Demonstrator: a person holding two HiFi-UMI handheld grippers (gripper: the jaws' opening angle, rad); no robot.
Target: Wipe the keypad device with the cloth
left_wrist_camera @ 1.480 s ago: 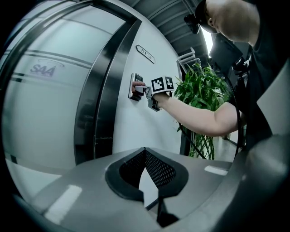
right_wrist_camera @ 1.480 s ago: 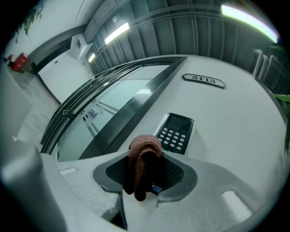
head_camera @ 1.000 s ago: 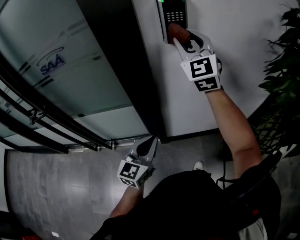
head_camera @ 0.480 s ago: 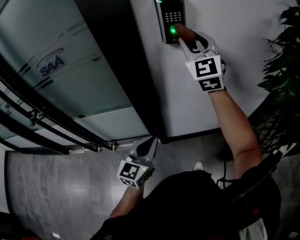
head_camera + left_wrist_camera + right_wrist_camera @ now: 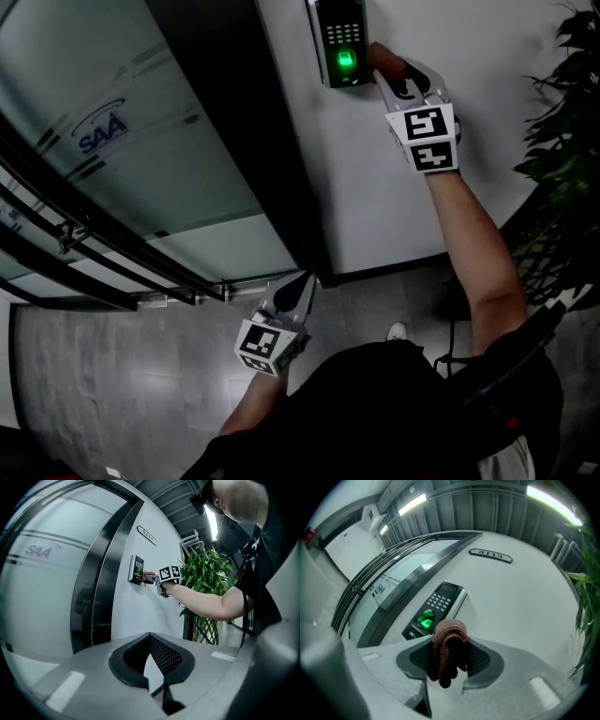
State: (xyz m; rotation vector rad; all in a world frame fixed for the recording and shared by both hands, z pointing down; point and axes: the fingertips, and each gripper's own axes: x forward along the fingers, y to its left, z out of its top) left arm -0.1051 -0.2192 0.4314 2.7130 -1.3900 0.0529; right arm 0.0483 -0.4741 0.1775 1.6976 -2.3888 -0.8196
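There are two grippers, one keypad device, one cloth and one plant in view. The right gripper (image 5: pixel 382 67) is raised to the white wall (image 5: pixel 394 206). Its fingers (image 5: pixel 480 658) are pinched narrowly around a folded reddish-brown knitted cloth (image 5: pixel 445 660), which bulges out past the fingertips. The black wall-mounted keypad device (image 5: pixel 342 42) has one glowing green sensor window (image 5: pixel 425 619) with a block of small number buttons (image 5: pixel 439 602) next to it. The cloth sits at the device's right edge, beside the green window. No view shows for certain whether the two touch.

The left gripper (image 5: pixel 305 281) hangs low near the person's body, well apart from the device. Its own view shows its dark mesh fingers (image 5: pixel 164 656) meeting at the tips with nothing between them. Each gripper carries one cube with square markers (image 5: pixel 427 138).

One frosted glass door panel with a blue logo (image 5: pixel 122 141) stands left of the dark door frame (image 5: pixel 244 141). One small sign plate (image 5: pixel 491 555) is fixed to the wall near the device; its digits are hard to read. The green leafy plant (image 5: pixel 206 578) stands to the right.

The device's top is cut off by the head view's upper edge, and the plant's base is hidden. One white shoe (image 5: pixel 397 331) shows on the grey floor (image 5: pixel 112 375); the person's dark clothing hides the rest.
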